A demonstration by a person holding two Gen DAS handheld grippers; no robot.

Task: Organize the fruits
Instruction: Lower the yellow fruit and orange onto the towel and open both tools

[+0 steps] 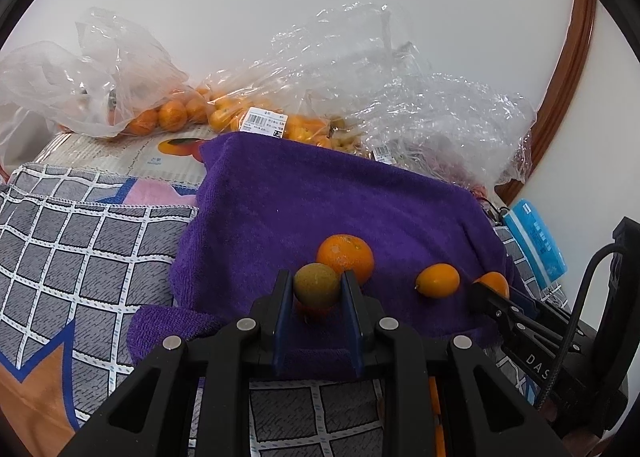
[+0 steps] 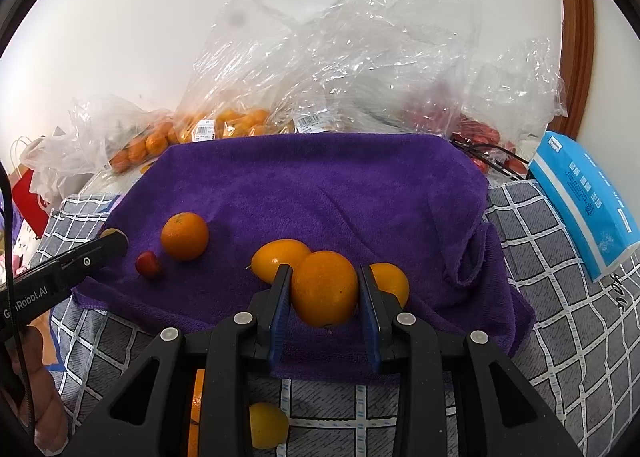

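Clear plastic bags [image 1: 132, 97] of oranges [image 1: 172, 115] behind purple towel [image 1: 320, 197].

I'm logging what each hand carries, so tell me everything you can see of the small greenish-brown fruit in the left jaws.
The small greenish-brown fruit is round, dull olive with a finely speckled skin. It sits clamped between the blue-padded jaws of the left gripper, both pads pressing its sides. It hangs over the purple towel, just in front of a mandarin. Whether it touches the reddish thing beneath it cannot be told.

light: bright, even | shadows: soft | focus: sharp | edges: fisheye bending, dark corners
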